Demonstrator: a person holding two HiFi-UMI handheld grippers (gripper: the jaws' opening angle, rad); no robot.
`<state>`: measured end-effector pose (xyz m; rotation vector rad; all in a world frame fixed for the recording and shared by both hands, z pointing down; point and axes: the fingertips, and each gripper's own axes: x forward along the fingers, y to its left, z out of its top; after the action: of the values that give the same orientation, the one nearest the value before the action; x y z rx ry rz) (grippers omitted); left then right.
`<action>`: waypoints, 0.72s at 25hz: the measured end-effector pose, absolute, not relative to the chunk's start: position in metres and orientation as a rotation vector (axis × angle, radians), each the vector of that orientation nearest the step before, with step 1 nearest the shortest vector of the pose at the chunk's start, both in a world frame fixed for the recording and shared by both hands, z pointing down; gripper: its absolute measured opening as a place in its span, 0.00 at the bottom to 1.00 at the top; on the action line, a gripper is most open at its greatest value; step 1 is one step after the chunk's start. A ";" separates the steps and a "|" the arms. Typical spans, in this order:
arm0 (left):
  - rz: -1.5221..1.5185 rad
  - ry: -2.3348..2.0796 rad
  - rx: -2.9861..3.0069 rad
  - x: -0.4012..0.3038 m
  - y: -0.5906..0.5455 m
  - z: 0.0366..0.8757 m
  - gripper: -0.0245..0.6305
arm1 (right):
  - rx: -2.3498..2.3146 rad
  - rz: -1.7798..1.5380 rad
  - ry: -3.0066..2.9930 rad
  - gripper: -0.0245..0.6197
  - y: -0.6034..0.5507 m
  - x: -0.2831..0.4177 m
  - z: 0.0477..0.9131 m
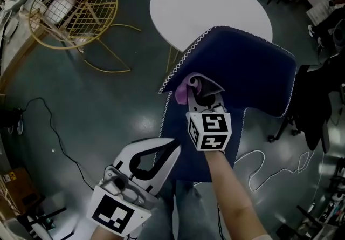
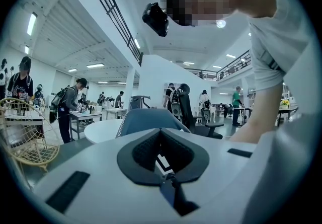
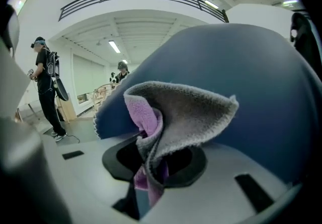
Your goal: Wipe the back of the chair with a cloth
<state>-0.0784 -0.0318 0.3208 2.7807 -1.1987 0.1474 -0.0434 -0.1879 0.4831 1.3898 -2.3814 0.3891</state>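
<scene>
1. Clamps the cloth (image 3: 176, 112) in the right gripper (image 1: 204, 92), mid-frame in the head view. Carries nothing in the left gripper (image 1: 171, 147), jaws together, lower left.
2. Faces the chair back (image 1: 245, 63) just ahead and up-right of the right gripper, which is the nearer one by far. Cannot confirm contact.
3. Shows a broad navy panel, white-stitched at the edge, stretching toward the right. Shows the cloth folded, grey outside, purple inside.

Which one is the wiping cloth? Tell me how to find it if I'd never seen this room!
Find the round white table, then the dark blue chair just in front of it. Against the chair's back, near its white-stitched edge, the right gripper pinches the cloth. It is the only soft, crumpled thing there, purple on one side and grey on the other.
</scene>
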 end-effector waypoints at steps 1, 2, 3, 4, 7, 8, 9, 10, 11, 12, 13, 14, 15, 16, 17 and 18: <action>0.148 -1.195 2.781 -0.077 -0.032 0.321 0.06 | 1.408 0.402 -2.365 0.18 -0.191 -0.036 0.485; 0.151 -1.190 2.784 -0.074 -0.032 0.321 0.06 | 1.424 0.410 -2.349 0.18 -0.193 -0.030 0.487; 0.155 -1.183 2.787 -0.072 -0.032 0.321 0.06 | 1.440 0.416 -2.334 0.18 -0.195 -0.024 0.488; 0.159 -1.176 2.790 -0.070 -0.032 0.321 0.06 | 1.457 0.423 -2.320 0.18 -0.196 -0.018 0.490; 0.165 -1.159 2.796 -0.064 -0.031 0.322 0.06 | 1.514 0.445 -2.283 0.18 -0.200 0.002 0.492; 0.167 -1.155 2.797 -0.063 -0.031 0.323 0.06 | 1.531 0.447 -2.270 0.18 -0.201 0.009 0.493; 0.169 -1.151 2.798 -0.061 -0.030 0.324 0.06 | 1.547 0.446 -2.257 0.18 -0.202 0.017 0.494; 0.171 -1.147 2.799 -0.059 -0.030 0.325 0.06 | 1.561 0.445 -2.244 0.18 -0.203 0.025 0.495; 0.173 -1.142 2.800 -0.056 -0.030 0.325 0.06 | 1.575 0.445 -2.231 0.18 -0.203 0.033 0.496; 0.173 -1.137 2.802 -0.054 -0.031 0.326 0.06 | 1.589 0.445 -2.217 0.18 -0.204 0.041 0.496; 0.173 -1.131 2.803 -0.051 -0.031 0.326 0.06 | 1.603 0.446 -2.204 0.18 -0.205 0.048 0.497; 0.172 -1.123 2.805 -0.049 -0.032 0.326 0.06 | 1.616 0.445 -2.192 0.18 -0.206 0.055 0.497; 0.170 -1.115 2.809 -0.047 -0.032 0.326 0.06 | 1.627 0.444 -2.181 0.18 -0.207 0.061 0.497; 0.169 -1.107 2.815 -0.045 -0.032 0.325 0.06 | 1.637 0.443 -2.171 0.18 -0.206 0.066 0.497; 0.169 -1.099 2.821 -0.044 -0.031 0.324 0.06 | 1.647 0.442 -2.161 0.18 -0.206 0.070 0.496; 0.171 -1.091 2.826 -0.043 -0.031 0.324 0.06 | 1.659 0.444 -2.152 0.18 -0.205 0.074 0.496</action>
<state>-0.0431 -0.0307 0.3236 2.8256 -1.0913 0.1706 0.0744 -0.2048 0.4961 1.6588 -2.1521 0.4445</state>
